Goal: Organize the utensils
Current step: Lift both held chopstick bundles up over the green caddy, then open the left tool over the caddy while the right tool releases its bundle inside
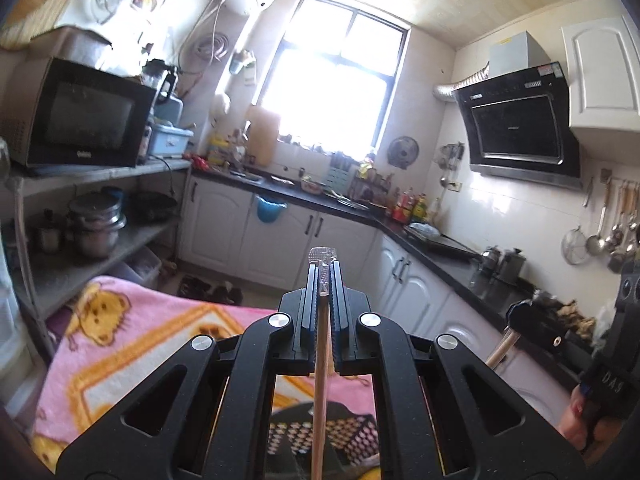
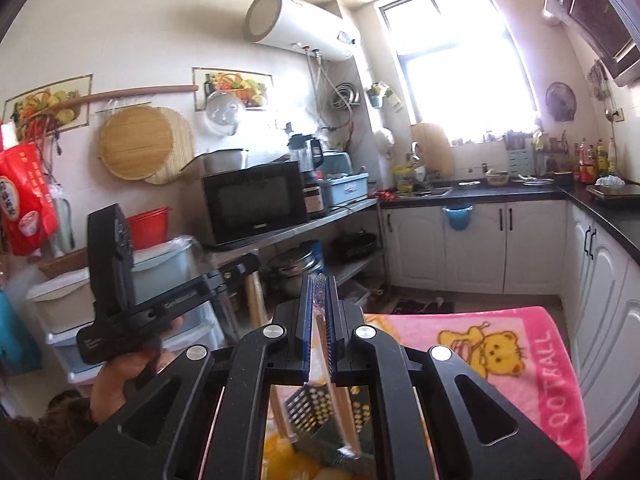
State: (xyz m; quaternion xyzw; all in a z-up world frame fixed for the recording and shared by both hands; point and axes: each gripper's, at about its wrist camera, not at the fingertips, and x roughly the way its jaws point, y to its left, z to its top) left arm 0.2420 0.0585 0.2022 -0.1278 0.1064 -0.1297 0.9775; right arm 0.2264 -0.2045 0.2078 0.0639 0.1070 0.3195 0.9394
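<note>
My left gripper (image 1: 323, 270) is shut on a thin wooden chopstick (image 1: 319, 392) in clear plastic wrap, whose crinkled end sticks out past the fingertips. The stick runs down towards a black perforated utensil holder (image 1: 340, 438) on the pink blanket. My right gripper (image 2: 319, 286) is shut on another wrapped wooden utensil (image 2: 326, 344), which hangs down to the same black holder (image 2: 316, 408). The left gripper (image 2: 240, 268) also shows in the right wrist view, held in a hand with a wooden stick below it. The right gripper (image 1: 520, 312) shows at the right edge of the left wrist view.
A pink blanket with yellow bears (image 1: 132, 344) (image 2: 500, 344) covers the table below. A metal shelf with a microwave (image 1: 80, 116) and pots (image 1: 96, 220) stands at the left. White cabinets and a dark counter (image 1: 440, 248) run along the back and right.
</note>
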